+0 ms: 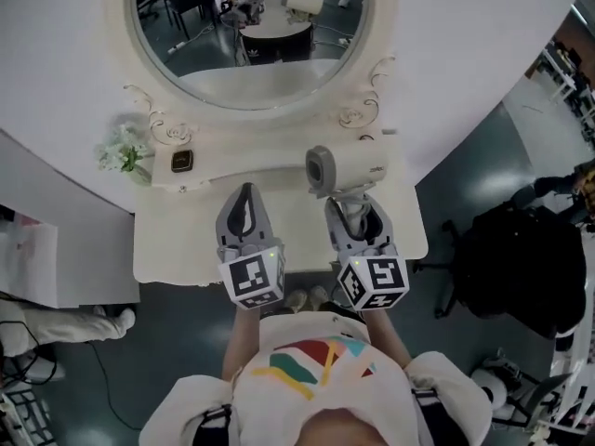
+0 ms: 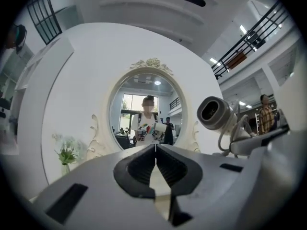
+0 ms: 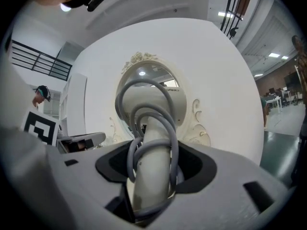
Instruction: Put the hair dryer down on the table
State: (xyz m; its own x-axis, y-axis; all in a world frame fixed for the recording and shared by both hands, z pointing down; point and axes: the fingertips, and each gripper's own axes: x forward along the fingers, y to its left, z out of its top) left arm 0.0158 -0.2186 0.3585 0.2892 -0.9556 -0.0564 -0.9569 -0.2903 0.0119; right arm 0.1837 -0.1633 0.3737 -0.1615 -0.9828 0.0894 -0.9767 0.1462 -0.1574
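Observation:
A white hair dryer (image 1: 350,168) with a grey nozzle hangs above the right part of the cream dressing table (image 1: 181,249), its barrel level and pointing left. My right gripper (image 1: 358,204) is shut on its handle (image 3: 149,169), which has a grey cord looped around it. The left gripper view catches the dryer (image 2: 217,113) at the right, off the tabletop. My left gripper (image 1: 246,191) hovers over the table's middle, just left of the dryer, with its jaws closed together and nothing between them (image 2: 155,148).
An oval mirror (image 1: 251,35) in a carved frame stands behind the table. A small vase of pale flowers (image 1: 124,154) and a small dark square object (image 1: 182,162) sit at the back left. A black chair (image 1: 516,263) stands on the floor to the right.

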